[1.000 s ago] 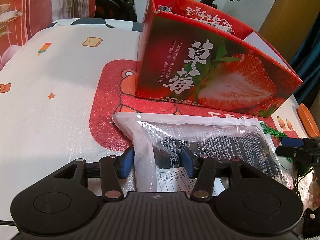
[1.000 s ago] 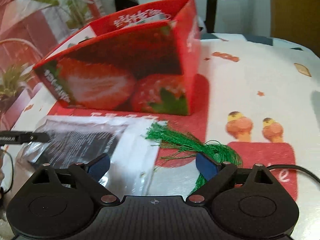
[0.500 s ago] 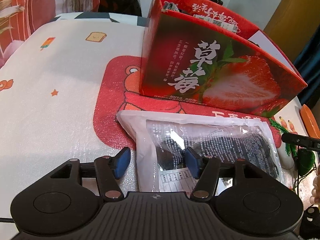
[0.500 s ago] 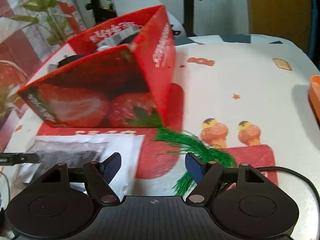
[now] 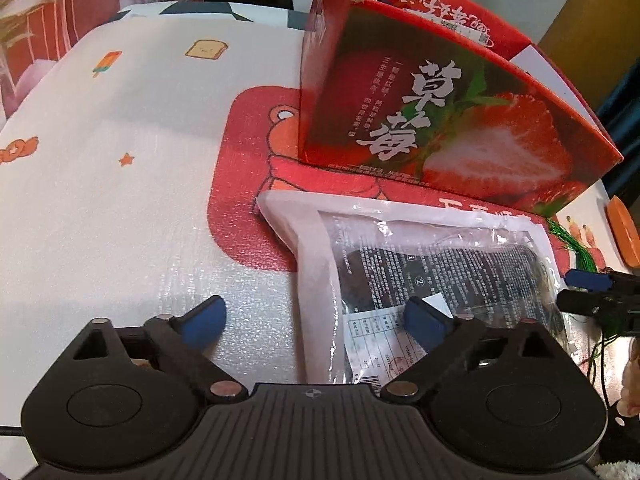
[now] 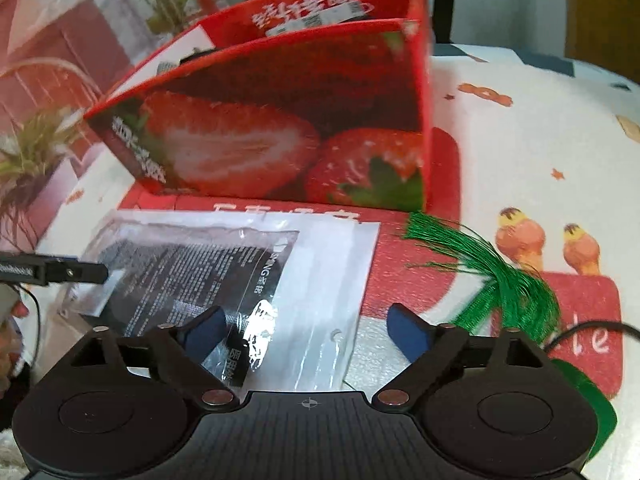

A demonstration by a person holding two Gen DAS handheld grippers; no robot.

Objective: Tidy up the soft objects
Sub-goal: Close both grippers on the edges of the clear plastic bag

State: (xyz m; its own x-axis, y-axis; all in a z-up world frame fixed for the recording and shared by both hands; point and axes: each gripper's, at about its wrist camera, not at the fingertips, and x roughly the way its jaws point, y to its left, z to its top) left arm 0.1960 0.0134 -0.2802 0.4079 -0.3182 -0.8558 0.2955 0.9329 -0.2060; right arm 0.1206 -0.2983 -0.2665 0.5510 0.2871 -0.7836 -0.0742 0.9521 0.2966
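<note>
So the risk here as I read it: the flat clear plastic packet with the dark printed insert [image 5: 432, 272] is slippery and floppy, lying flat on the table [image 5: 120, 200] just in front of the red strawberry-printed cardboard box [image 5: 432, 120]; a pinch on one thin edge could let it slide out or fold over, and if it's lifted crooked it could catch on the box's near wall instead of dropping inside; the box looks light, so a bump might shove it across the red bear-print foam mat [image 5: 248, 184] too; the loose green thread tassel [image 6: 492, 276] sits beside the packet's corner, near the right gripper [image 6: 304, 328], and those strands look like they'd snag on a pad or drag along if that side closes carelessly. Pose-wise: the left gripper [image 5: 316, 320] is angled steeply down at the table, jaws opening wide, one pad over bare table and the other over the packet's near end, so the packet edge is between them but nothing is pinched; the right gripper is tilted down the same way, jaws also opening, packet's other end between them and not gripped, with the tassel just off to its outer side; both released for now, I'd say.
</note>
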